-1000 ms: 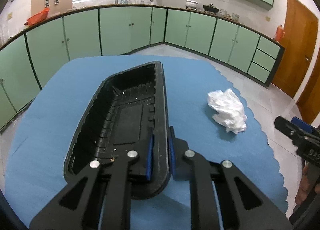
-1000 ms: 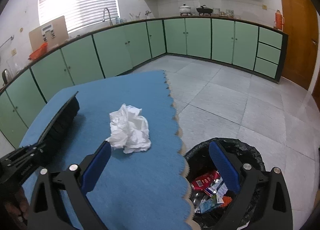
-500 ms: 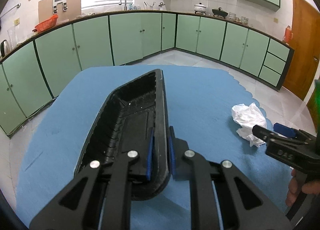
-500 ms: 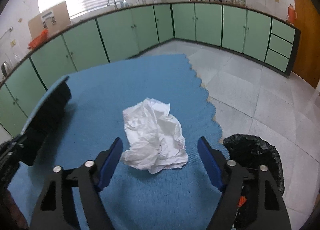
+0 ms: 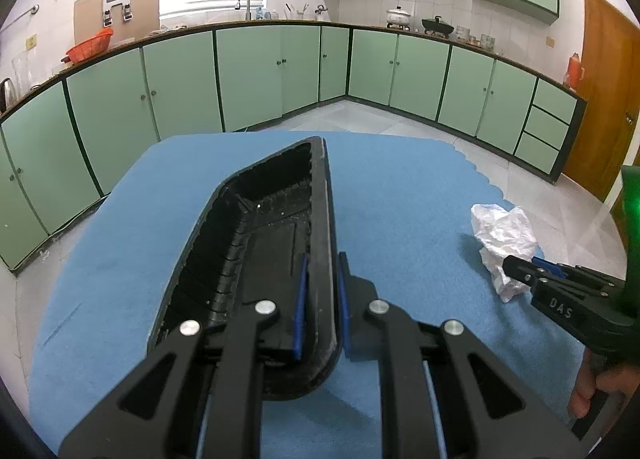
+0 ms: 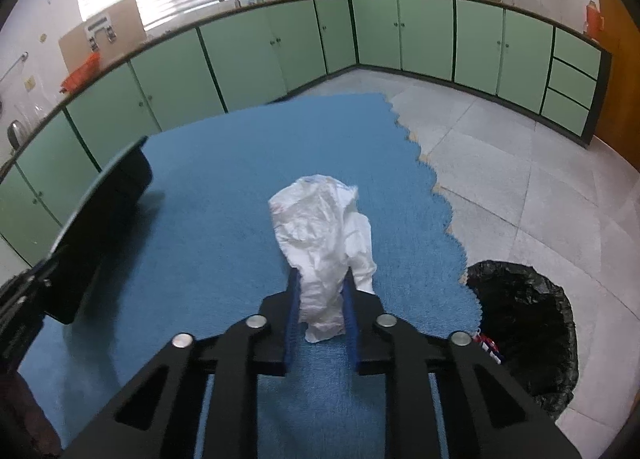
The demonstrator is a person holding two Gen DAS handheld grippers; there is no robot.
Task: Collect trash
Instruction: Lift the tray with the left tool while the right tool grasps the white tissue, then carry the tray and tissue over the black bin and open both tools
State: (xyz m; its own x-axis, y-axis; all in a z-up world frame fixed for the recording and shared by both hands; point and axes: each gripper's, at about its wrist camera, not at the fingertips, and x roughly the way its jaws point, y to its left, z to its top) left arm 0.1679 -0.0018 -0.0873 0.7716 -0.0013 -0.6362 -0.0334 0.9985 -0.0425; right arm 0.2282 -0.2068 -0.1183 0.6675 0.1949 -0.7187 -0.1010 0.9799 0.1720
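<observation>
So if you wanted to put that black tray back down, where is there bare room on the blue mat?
The widest bare stretch of blue mat lies between the black tray and the crumpled white bag. The far end, toward the green cabinets, is also bare. It is tighter at the scalloped edge above the trash bin.

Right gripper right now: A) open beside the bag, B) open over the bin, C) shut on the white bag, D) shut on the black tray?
C: the right gripper has its blue pads pressed on both sides of the crumpled white bag, above the blue cloth.
</observation>
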